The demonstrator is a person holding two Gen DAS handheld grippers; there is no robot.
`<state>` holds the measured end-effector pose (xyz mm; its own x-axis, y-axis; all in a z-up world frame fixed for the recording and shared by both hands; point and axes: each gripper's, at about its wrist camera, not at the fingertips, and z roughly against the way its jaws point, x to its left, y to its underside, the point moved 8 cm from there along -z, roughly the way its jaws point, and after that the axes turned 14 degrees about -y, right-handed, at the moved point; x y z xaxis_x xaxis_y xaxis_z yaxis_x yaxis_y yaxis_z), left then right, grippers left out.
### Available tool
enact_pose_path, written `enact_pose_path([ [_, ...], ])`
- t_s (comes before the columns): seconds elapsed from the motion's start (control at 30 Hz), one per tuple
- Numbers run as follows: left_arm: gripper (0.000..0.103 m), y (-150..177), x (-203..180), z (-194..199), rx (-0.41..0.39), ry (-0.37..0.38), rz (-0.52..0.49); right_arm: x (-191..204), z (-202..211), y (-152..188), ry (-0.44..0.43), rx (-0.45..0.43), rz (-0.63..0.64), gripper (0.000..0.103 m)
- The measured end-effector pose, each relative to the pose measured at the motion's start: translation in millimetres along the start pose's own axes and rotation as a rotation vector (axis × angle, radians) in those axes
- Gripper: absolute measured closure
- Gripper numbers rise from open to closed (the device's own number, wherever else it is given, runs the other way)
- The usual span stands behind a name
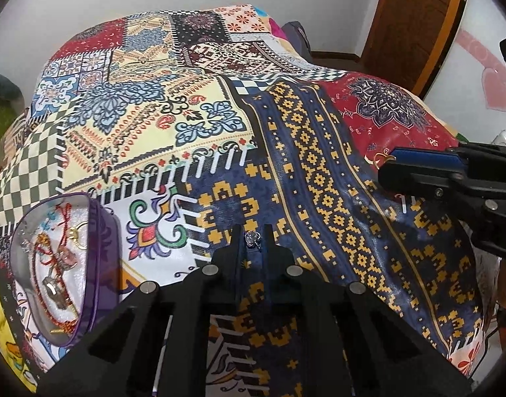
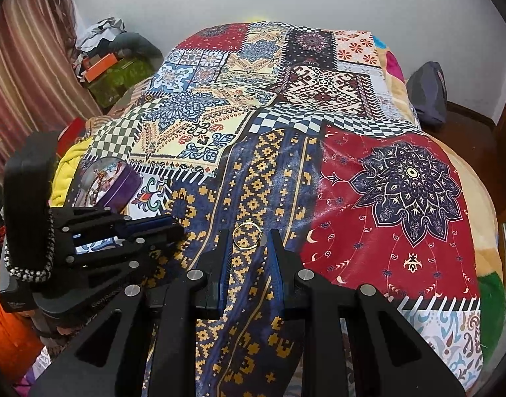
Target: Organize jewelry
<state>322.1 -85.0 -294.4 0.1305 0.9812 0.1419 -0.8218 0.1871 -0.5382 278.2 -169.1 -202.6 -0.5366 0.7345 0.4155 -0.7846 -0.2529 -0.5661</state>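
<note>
Jewelry differs by view: left gripper (image 1: 253,236) pinches a small silver piece (image 1: 252,239); right gripper (image 2: 248,236), open, frames a gold ring (image 2: 247,235) lying flat on the bedspread (image 2: 368,132). Purple box (image 1: 100,231) sits left.

Small silver piece (image 1: 252,239) between the left gripper (image 1: 252,231) tips: too small to identify.
Purple oval tin (image 1: 97,248) contents: tangled, single pieces indistinct.
Right gripper (image 1: 390,162): body cut off by the left wrist view's edge.
</note>
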Motion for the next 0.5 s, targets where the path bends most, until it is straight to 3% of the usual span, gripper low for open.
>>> enact_pose_path([
  [0.5, 0.094, -11.2, 58.7, 83.8, -0.14, 0.0, 0.157, 45.5, 15.2, -23.2, -0.017, -0.058, 0.061, 0.084],
])
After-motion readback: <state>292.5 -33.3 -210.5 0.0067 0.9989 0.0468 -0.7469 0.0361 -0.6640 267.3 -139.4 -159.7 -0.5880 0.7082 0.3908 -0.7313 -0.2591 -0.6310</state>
